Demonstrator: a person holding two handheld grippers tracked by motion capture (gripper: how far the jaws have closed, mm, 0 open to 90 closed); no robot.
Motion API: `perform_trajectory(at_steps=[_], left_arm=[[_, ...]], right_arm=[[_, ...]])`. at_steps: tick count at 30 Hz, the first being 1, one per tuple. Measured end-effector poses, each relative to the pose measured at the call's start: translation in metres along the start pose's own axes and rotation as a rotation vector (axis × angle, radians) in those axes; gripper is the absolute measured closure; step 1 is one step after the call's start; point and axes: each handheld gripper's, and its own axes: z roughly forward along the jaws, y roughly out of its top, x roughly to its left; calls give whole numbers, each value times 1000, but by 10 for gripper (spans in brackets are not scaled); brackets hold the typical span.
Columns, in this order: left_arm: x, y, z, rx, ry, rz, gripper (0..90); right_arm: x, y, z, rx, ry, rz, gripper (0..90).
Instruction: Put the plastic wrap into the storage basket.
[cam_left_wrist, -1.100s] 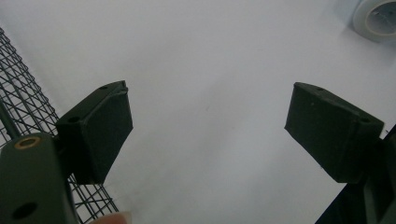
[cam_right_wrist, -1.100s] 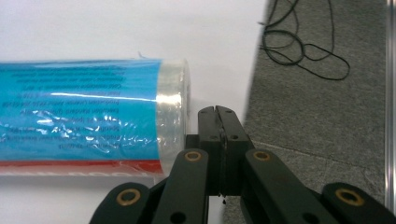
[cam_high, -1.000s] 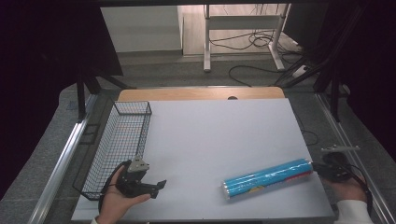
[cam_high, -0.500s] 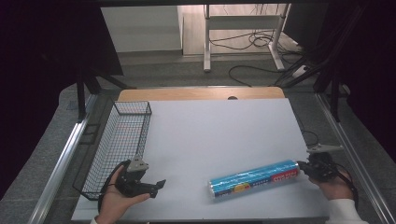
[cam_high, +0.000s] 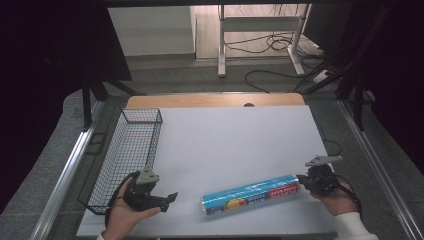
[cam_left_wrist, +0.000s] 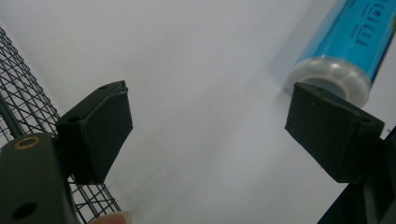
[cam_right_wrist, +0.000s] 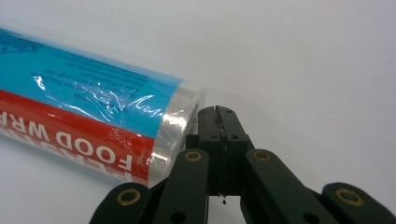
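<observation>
Food-wrap roll (cam_high: 251, 194) lies flat — long axis left-right, right end slightly farther.

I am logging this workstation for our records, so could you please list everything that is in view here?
Food wrap roll: one, blue and red with a clear wrapper, lying on its side at the near middle of the table, its right end against the right gripper.
Wire basket: one, black, along the table's left edge.
Table: one, white top with a wooden far edge.
Cables: several, dark, on the floor beyond the table.
Metal stand: one, pale, on the floor at the back.
Left gripper: one, black, near left by the basket, jaws wide apart.
Right gripper: one, black, near right, jaws closed, touching the roll's end.
Hands: left hand, right hand.
</observation>
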Motion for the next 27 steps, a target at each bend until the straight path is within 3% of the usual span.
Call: perform_trajectory(at_steps=[6,13,18,19,27], left_arm=[[1,0,0,-3,-5,1,142],[-4,8,1,-13,-24,23,142],[-16,24,9,-6,-73,66,142],[-23,33,13,-9,-100,93,144],[-45,68,35,18,-171,190,145]], right_arm=[[14,6,6,-6,34,-28,900],[13,5,7,-10,50,-14,900],[12,5,8,-15,60,2,899],[11,5,8,-19,65,5,899],[7,3,8,-20,65,27,899]])
